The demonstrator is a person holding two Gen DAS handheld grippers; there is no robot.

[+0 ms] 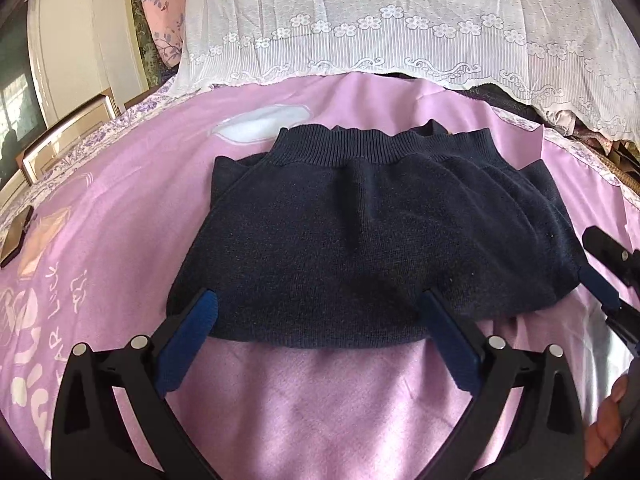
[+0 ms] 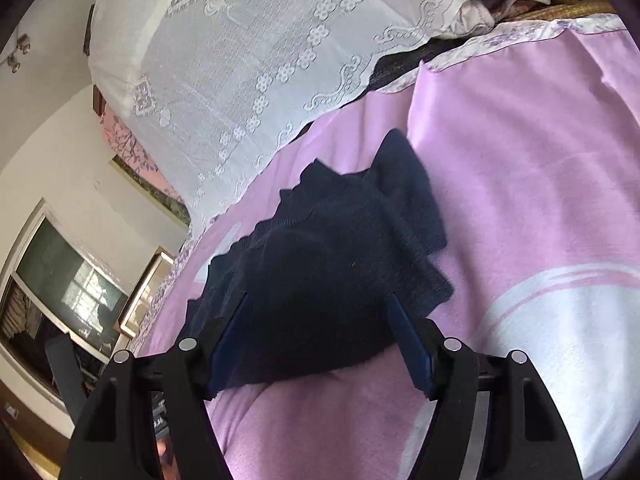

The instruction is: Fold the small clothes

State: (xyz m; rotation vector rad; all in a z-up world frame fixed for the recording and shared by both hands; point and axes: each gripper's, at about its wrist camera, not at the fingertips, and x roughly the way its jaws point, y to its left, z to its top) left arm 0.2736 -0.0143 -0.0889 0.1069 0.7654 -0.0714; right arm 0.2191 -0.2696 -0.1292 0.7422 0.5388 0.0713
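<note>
A dark navy knit garment (image 1: 360, 240) lies folded on the pink blanket (image 1: 320, 408), its ribbed band on the far side. My left gripper (image 1: 319, 300) stands open at the garment's near edge, with its blue pads (image 1: 188, 340) spread wide and pressing on nothing. In the left wrist view my right gripper (image 1: 600, 264) comes in at the garment's right corner. In the right wrist view the right gripper (image 2: 316, 300) is open. The near fold of the garment (image 2: 320, 264) bulges between its fingers, and the pads (image 2: 412, 352) do not squeeze it.
A white lace cover (image 1: 400, 20) drapes over a pile along the far side of the bed. A flat dark object (image 1: 16, 236) lies at the blanket's left edge. A dark screen (image 2: 68, 280) stands by the wall. A person's fingers (image 1: 608, 420) show at lower right.
</note>
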